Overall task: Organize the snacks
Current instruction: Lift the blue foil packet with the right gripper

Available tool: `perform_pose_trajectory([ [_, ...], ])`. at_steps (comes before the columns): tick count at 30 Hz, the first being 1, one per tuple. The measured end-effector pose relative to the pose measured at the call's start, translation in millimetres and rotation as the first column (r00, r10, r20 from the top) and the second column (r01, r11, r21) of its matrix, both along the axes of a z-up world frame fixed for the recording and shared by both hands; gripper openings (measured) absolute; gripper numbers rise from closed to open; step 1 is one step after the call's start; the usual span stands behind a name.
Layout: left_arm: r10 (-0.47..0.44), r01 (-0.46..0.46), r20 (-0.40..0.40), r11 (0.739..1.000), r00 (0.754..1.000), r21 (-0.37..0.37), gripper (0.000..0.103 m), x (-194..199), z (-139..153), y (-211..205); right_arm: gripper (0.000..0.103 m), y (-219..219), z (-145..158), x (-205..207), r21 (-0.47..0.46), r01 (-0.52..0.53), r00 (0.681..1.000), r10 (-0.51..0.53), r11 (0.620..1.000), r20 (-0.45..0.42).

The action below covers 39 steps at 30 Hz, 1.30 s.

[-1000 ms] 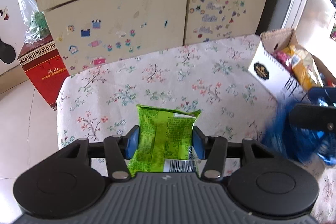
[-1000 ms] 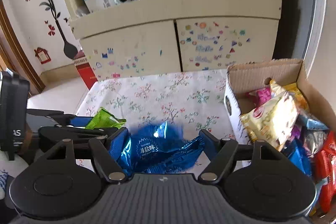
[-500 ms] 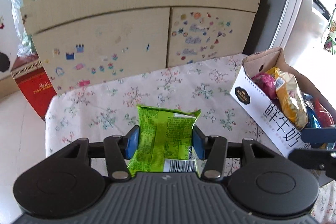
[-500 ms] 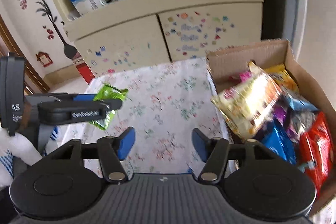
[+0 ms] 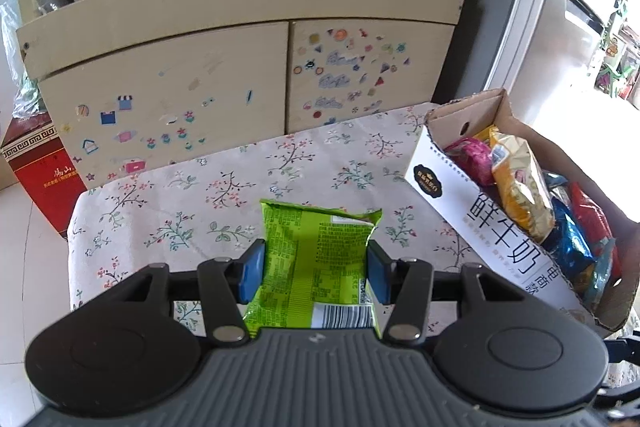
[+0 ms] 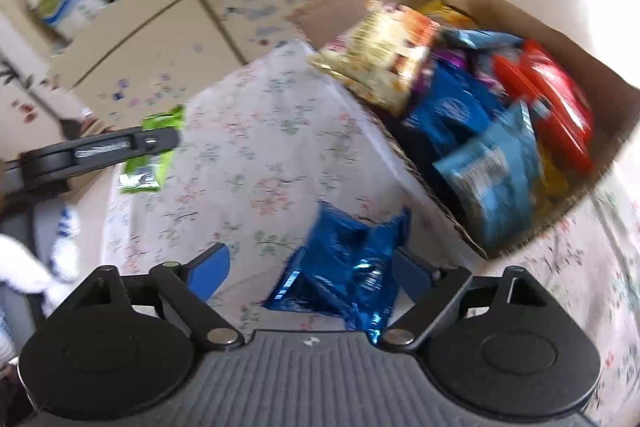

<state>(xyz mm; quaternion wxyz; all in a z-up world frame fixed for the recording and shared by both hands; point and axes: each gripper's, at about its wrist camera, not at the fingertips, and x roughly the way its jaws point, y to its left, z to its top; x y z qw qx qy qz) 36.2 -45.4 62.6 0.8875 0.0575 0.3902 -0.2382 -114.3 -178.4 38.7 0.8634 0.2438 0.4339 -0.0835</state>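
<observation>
Right tongs [image 6: 310, 269] have released blue packet [image 6: 344, 267].

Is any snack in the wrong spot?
Yes. A shiny blue foil snack bag lies crumpled on the flowery tablecloth, beside the brown cardboard box instead of inside it, between the open right gripper fingers.

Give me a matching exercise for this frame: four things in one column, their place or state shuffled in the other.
1. green foil snack packet
2. crinkled blue foil snack packet
3. red snack packet
4. right gripper

a. inside the cardboard box
b. open, gripping nothing
c. clamped in the left gripper
d. lying on the floral tablecloth, beside the box

Pairs: 1-c, 2-d, 3-a, 4-b
</observation>
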Motion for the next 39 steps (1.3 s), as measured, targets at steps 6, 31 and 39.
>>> perform_pose_trajectory([
  [6,-0.009,0.009,-0.001,1.000,1.000,0.010,0.051,-1.2,-1.8,-1.8,0.096,-8.3,-14.9,4.6,0.032,0.103,0.994,-0.102,0.994,-0.026],
  [31,-0.005,0.005,0.056,1.000,0.998,0.004,0.051,-2.7,8.7,-9.6,0.068,10.9,4.7,16.6,0.003,-0.021,0.997,0.020,1.000,0.081],
  [39,0.008,-0.007,0.065,1.000,0.998,-0.023,0.051,0.5,17.5,-16.2,0.068,-13.2,48.2,11.0,-0.063,-0.019,0.980,0.031,0.998,0.198],
])
